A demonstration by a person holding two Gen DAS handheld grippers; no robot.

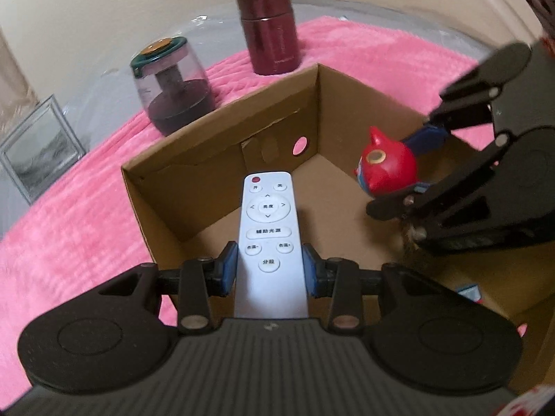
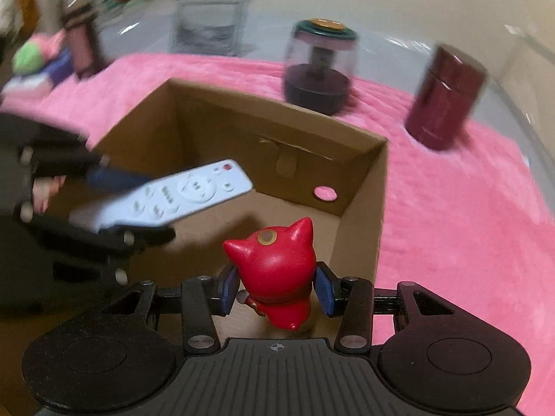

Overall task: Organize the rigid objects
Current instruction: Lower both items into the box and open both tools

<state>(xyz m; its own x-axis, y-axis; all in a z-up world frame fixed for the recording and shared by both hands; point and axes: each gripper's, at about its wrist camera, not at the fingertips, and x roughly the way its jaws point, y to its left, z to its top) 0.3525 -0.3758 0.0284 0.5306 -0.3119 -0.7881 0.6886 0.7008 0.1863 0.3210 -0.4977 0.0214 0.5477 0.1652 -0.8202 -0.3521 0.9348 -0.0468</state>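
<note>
My left gripper is shut on a white remote control, its blue pads pressing the remote's sides, and holds it over the open cardboard box. My right gripper is shut on a red cat figurine, also above the box. In the left wrist view the right gripper shows at the right with the figurine. The right wrist view has the left gripper at the left holding the remote. The box floor below looks bare.
The box sits on a pink fluffy cloth. Behind it stand a dark red canister and a clear jar with a green lid. A grey picture frame leans at the far left. A bottle and soft items sit further off.
</note>
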